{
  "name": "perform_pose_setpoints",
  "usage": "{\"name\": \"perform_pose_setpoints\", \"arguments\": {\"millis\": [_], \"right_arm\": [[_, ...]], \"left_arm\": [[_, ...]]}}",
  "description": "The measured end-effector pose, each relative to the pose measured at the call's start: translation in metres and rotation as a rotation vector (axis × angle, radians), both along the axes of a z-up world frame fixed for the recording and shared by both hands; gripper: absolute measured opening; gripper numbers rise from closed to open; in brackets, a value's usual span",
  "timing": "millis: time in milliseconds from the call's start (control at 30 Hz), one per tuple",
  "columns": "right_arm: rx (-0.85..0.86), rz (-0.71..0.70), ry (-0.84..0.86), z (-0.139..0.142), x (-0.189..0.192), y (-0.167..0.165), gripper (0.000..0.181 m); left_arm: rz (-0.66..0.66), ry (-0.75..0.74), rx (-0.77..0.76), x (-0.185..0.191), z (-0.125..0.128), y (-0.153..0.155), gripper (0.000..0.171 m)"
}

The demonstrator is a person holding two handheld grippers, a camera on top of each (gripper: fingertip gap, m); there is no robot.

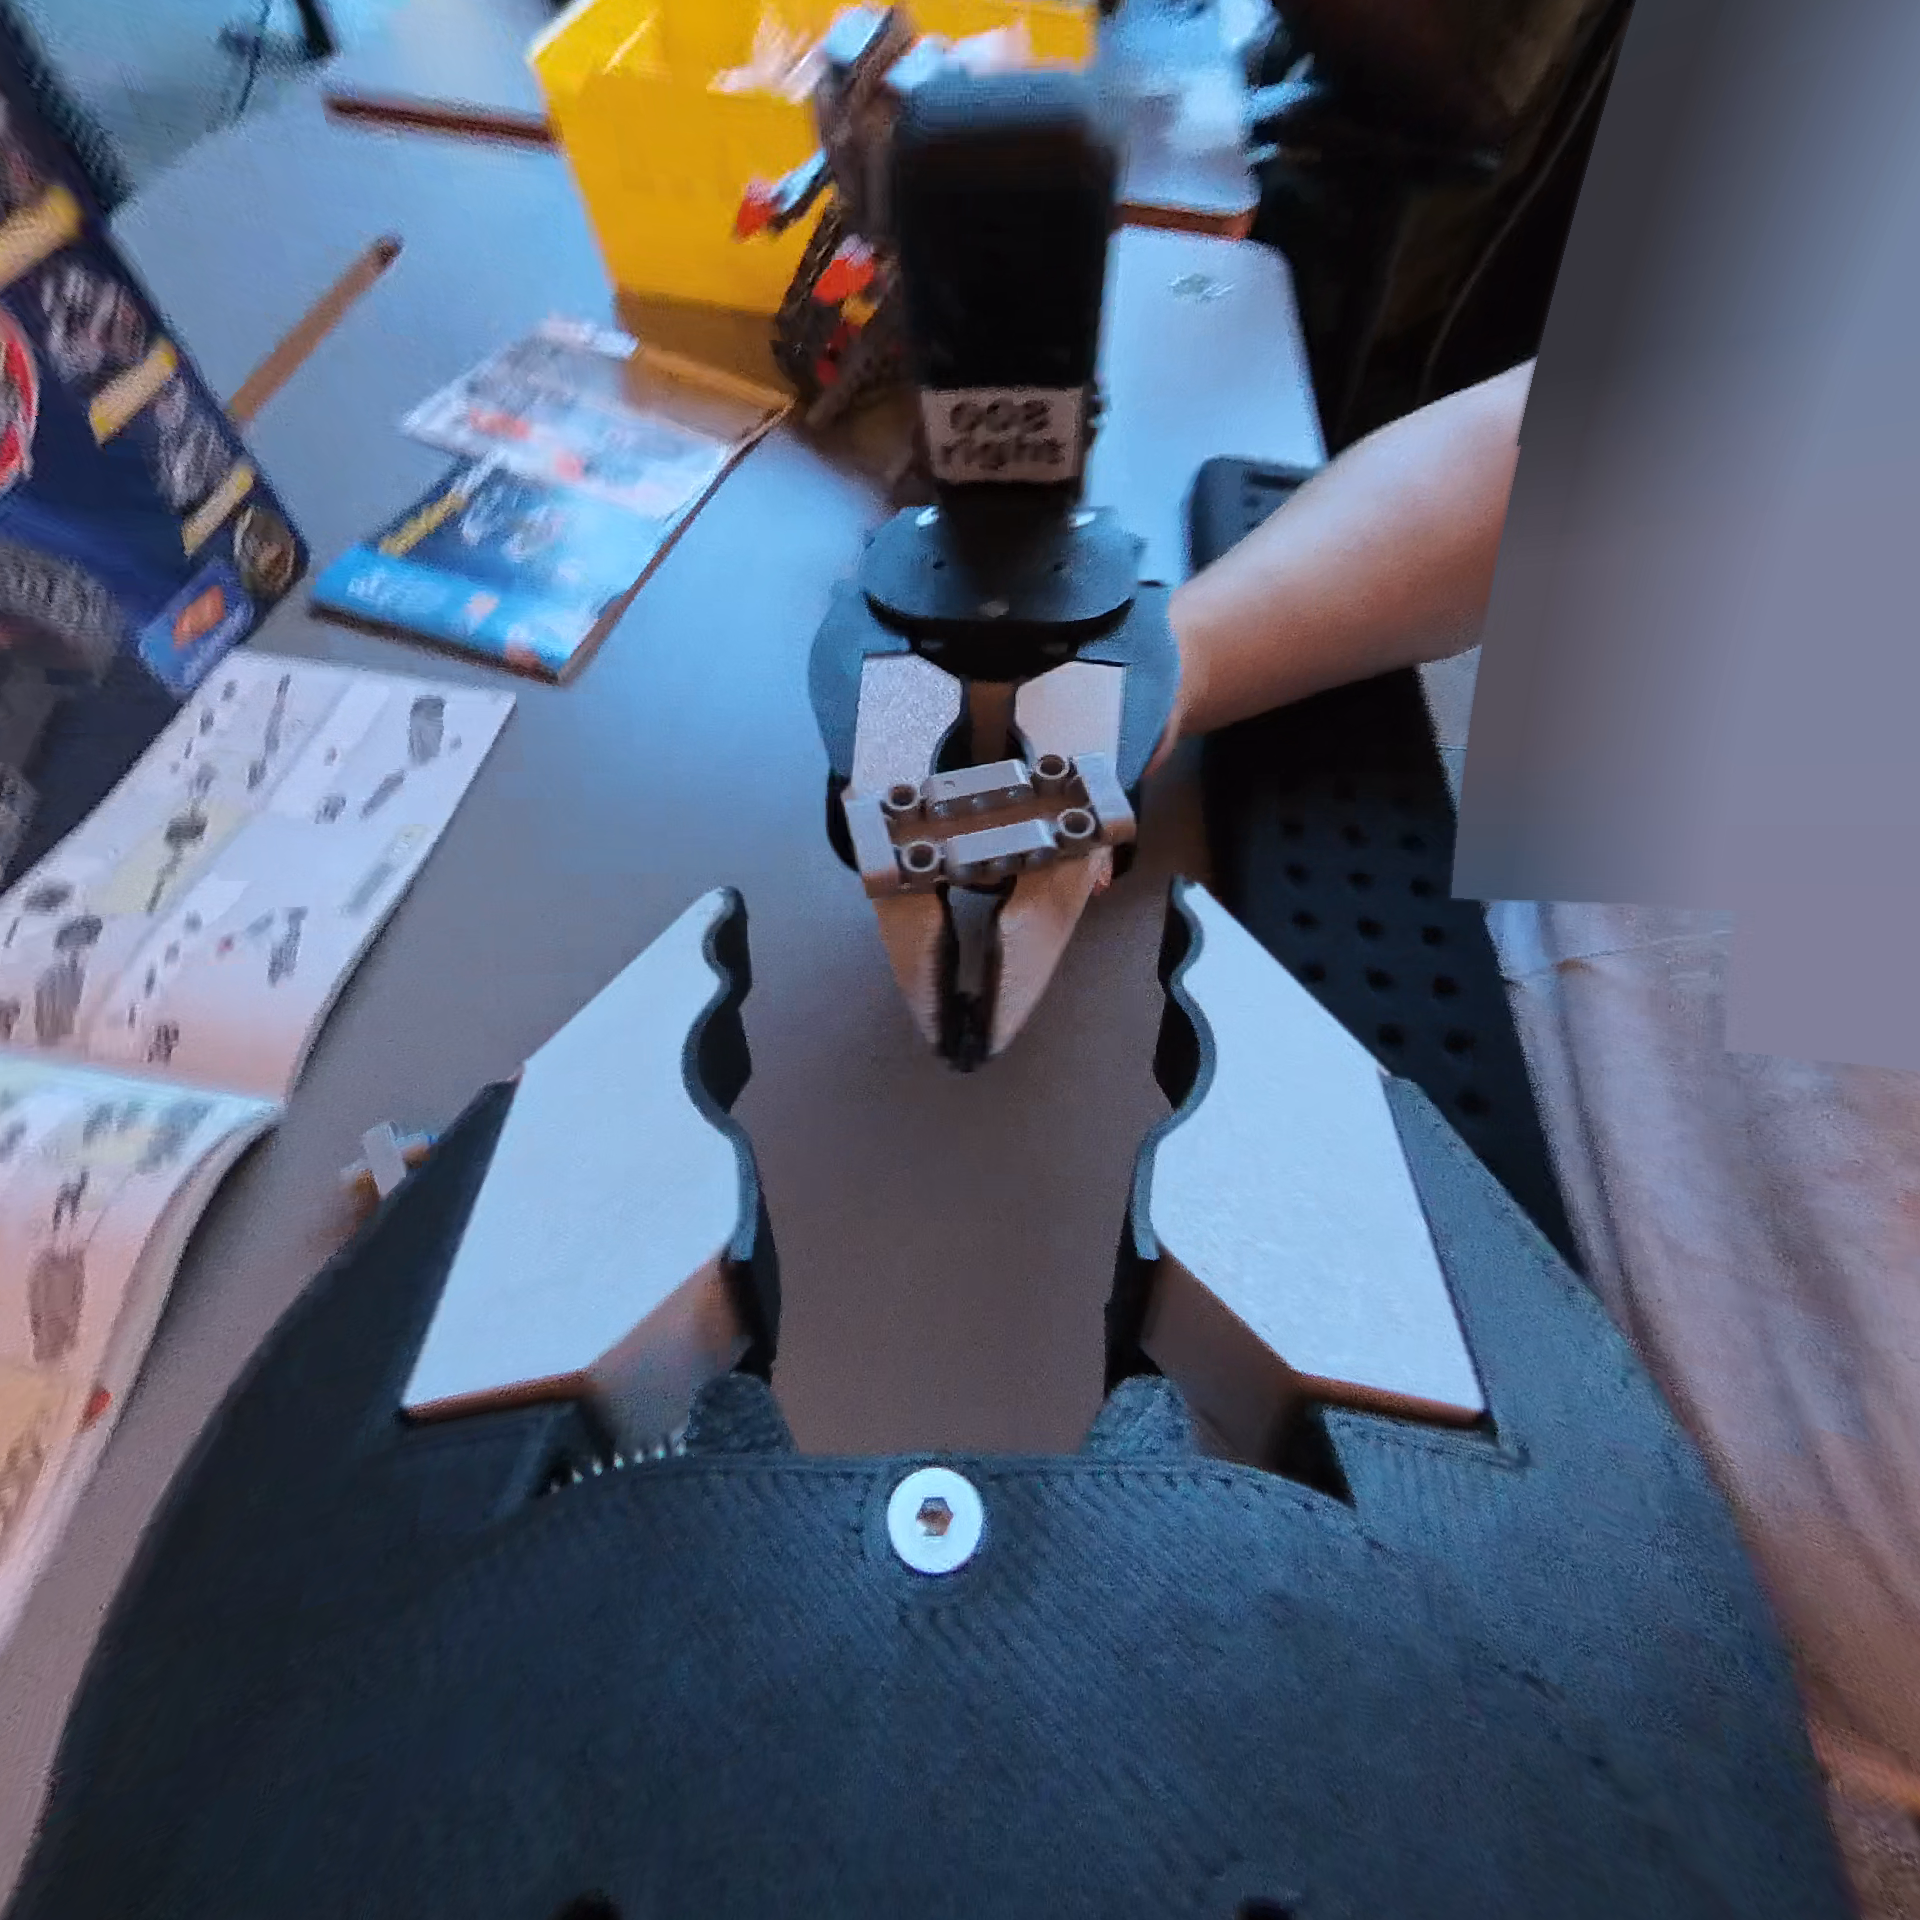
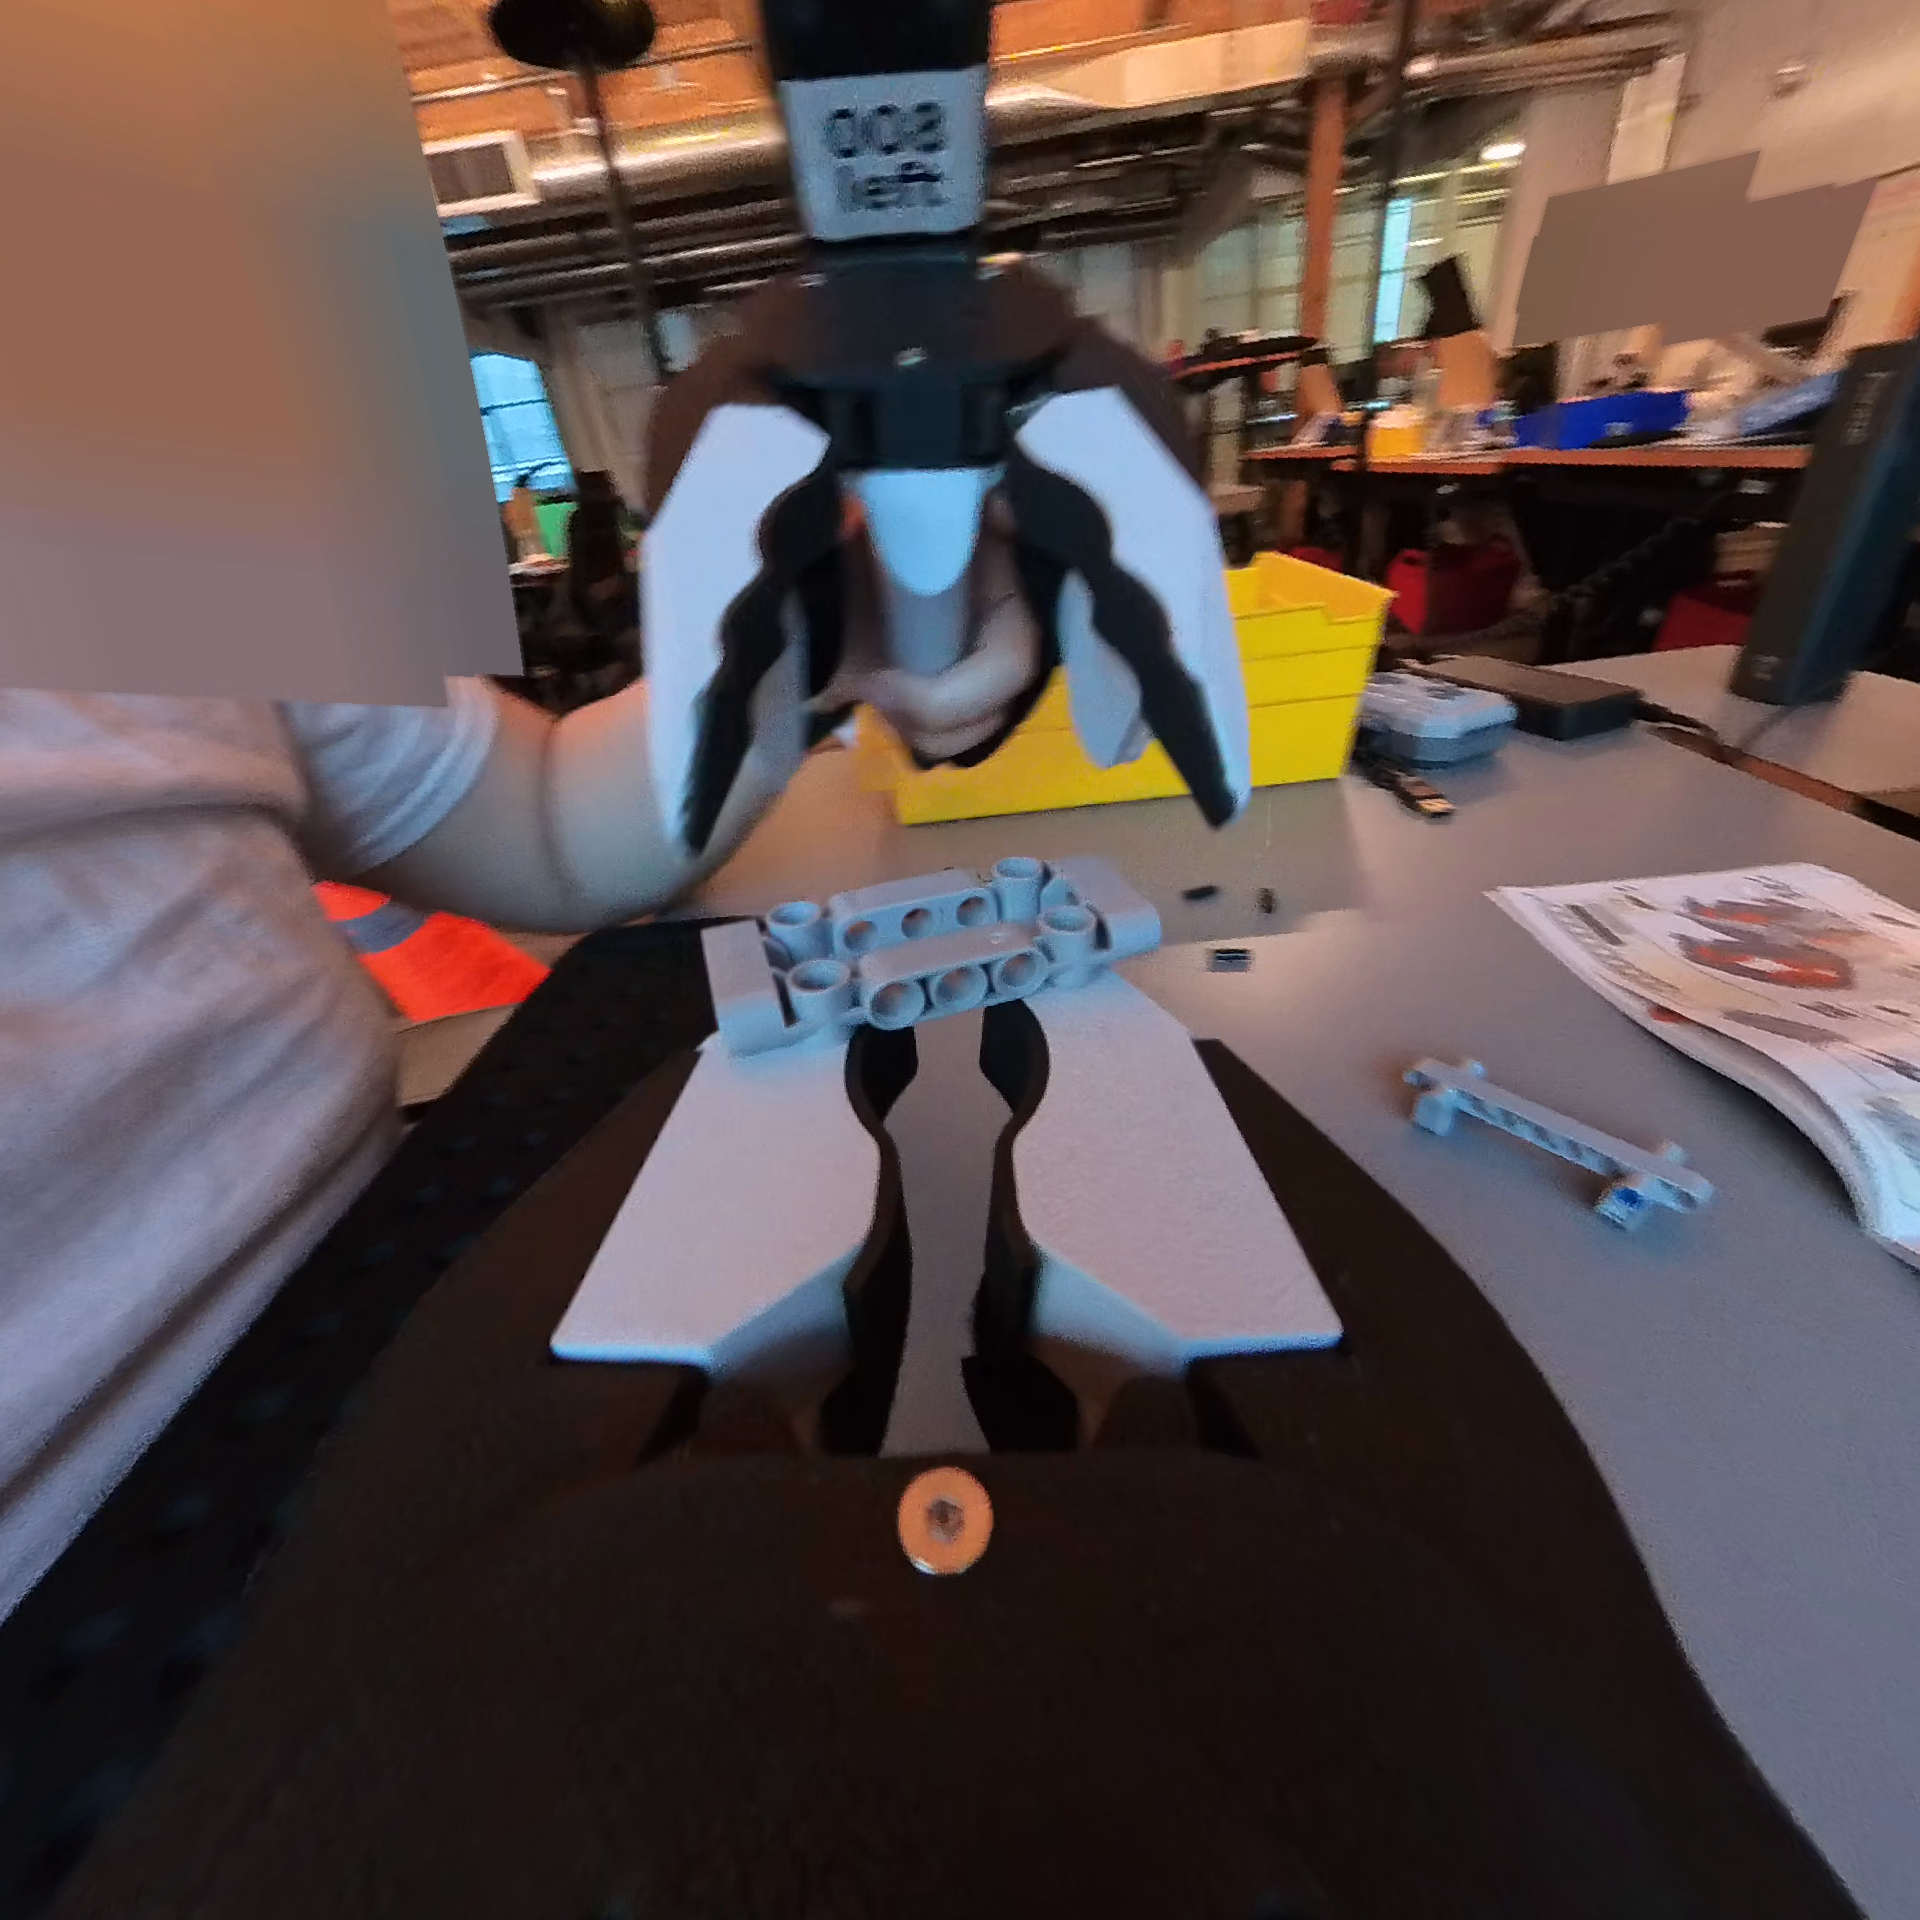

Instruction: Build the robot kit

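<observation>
**Grey frame piece gripped in my right gripper, left gripper spread open facing it**

I am holding the grey studded frame piece [image 2: 930, 956] at the tips of my right gripper [image 2: 940, 1023], whose two fingers are drawn nearly together beneath it; the piece is sitting across the fingertips with its long axis running crosswise to the fingers, so both ends are sticking out past them. From the left wrist view the same piece [image 1: 987, 826] is lying straight ahead of my left gripper [image 1: 956, 925], in line with the gap between its fingers but clear of them, with grey table [image 1: 623, 831] showing between.

My left gripper is standing wide open and gripping nothing. In the right wrist view it [image 2: 956, 800] is hanging above and beyond the piece, tips pointing down toward it, not touching.

A loose grey beam with cross ends [image 2: 1553, 1143] is lying on the table off to my right gripper's right side, near an open instruction booklet [image 2: 1766, 997]. A yellow bin [image 2: 1288, 686] is sitting farther back. A black perforated mat [image 1: 1351, 904] is lying under my right gripper, by my forearm [image 1: 1351, 582].
</observation>
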State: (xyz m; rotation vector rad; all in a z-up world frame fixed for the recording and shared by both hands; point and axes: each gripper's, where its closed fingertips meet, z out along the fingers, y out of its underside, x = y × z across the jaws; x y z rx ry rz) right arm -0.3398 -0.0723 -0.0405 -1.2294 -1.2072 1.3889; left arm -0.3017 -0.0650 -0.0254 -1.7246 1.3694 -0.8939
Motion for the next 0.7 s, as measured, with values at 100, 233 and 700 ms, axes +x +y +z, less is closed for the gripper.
{"name": "perform_pose_setpoints", "arguments": {"millis": [100, 233, 700], "right_arm": [[-0.021, 0.182, 0.041, 0.009, 0.008, -0.025, 0.005], [-0.1, 0.375, 0.078, 0.018, 0.02, -0.047, 0.004], [-0.039, 0.512, 0.005, 0.013, 0.034, -0.073, 0.005]], "left_arm": [[-0.247, -0.073, 0.102, -0.013, 0.013, -0.016, 0.064], [-0.443, -0.296, 0.05, -0.001, 0.044, -0.027, 0.057], [-0.709, -0.156, 0.033, 0.046, 0.009, -0.056, 0.036]]}}
